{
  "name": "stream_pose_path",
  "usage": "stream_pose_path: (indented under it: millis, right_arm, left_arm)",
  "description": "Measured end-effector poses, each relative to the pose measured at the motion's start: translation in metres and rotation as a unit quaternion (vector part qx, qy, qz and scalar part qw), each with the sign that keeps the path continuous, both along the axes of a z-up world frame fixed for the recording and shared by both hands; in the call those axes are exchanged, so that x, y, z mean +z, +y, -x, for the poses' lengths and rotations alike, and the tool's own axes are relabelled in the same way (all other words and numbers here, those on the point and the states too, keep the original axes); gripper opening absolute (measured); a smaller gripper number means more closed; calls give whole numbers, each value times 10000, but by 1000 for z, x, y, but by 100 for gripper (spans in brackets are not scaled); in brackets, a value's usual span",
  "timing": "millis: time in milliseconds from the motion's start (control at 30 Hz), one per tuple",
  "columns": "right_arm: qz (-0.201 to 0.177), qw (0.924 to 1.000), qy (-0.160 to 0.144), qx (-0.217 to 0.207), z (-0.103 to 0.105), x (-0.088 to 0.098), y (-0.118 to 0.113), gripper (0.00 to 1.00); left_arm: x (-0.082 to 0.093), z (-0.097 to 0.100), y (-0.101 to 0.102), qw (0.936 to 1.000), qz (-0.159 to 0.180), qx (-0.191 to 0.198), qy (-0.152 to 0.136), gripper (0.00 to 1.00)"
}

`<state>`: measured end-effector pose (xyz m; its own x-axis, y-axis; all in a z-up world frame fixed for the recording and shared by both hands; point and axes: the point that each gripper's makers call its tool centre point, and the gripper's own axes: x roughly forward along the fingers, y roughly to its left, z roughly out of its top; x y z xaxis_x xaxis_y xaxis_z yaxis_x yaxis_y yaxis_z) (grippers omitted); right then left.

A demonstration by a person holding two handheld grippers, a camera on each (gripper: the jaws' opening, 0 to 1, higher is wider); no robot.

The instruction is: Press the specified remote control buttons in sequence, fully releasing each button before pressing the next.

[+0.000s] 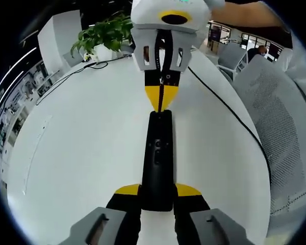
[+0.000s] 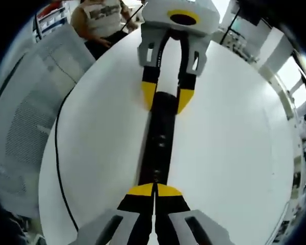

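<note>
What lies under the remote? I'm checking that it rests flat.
The remote lies on the bare white table. The left gripper clamps one end; the right gripper's shut tips cover the other.

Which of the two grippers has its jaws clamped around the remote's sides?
The left gripper: its yellow-tipped jaws straddle one end of the black remote. The right gripper has its jaws shut together, tips at the remote's other end.

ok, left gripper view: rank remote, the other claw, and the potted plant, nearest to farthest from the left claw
1. Remote: held between the left claw's jaws, running straight ahead.
2. Right claw: at the remote's far end, tips closed together.
3. Potted plant: far table edge, upper left.
</note>
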<state>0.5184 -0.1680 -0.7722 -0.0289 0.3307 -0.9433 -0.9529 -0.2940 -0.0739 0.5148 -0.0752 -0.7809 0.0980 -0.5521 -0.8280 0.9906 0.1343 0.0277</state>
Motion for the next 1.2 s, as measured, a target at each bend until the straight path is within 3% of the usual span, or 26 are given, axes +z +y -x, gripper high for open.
stream_pose_path:
  millis: [700, 1200]
  right_arm:
    - [322, 9993, 176, 64, -2, -2, 2, 0]
    - [376, 9993, 19, 51, -2, -2, 1, 0]
  left_arm:
    - [1, -1, 0, 10000, 2, 5, -4, 23]
    - [1, -2, 1, 10000, -24, -7, -30, 23]
